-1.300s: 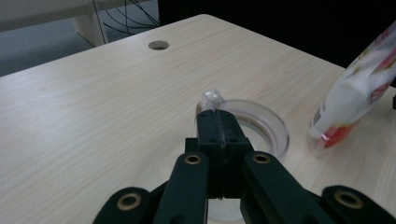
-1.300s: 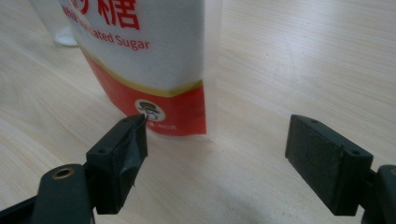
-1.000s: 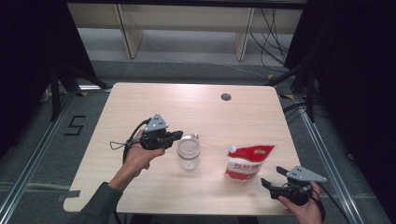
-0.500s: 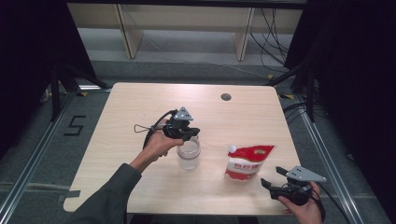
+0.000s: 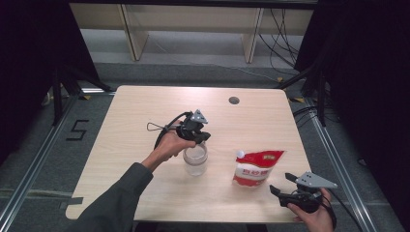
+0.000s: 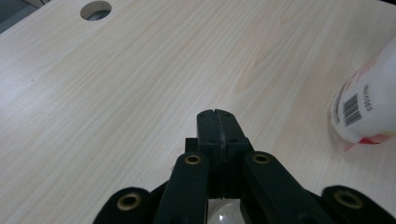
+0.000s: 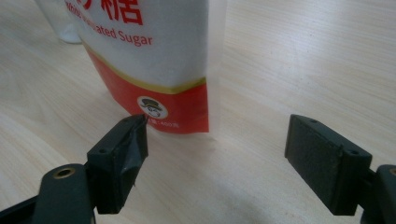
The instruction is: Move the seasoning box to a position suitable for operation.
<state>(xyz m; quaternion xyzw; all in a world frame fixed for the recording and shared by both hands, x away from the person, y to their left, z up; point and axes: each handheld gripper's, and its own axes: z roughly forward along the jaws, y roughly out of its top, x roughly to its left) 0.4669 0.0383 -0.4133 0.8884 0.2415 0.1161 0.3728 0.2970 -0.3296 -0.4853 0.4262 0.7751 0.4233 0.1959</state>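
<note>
One table [image 5: 145, 121], wood-grain, far half bare, one round hole [image 5: 234, 100] near far edge. One sugar pouch [image 5: 256, 166], right of centre. One clear jar [image 5: 195, 158], mid-table. Left tool [image 5: 203, 138] over jar rim, jaws pressed together, empty. Right tool [image 5: 281, 182] near front edge, jaws wide, just short of pouch.

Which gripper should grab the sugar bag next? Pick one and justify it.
Right. The right gripper sits near the sugar bag, jaws open and aimed at its base, which stands just ahead of them. The left gripper is shut and hovers over the jar, farther from the bag.
</note>
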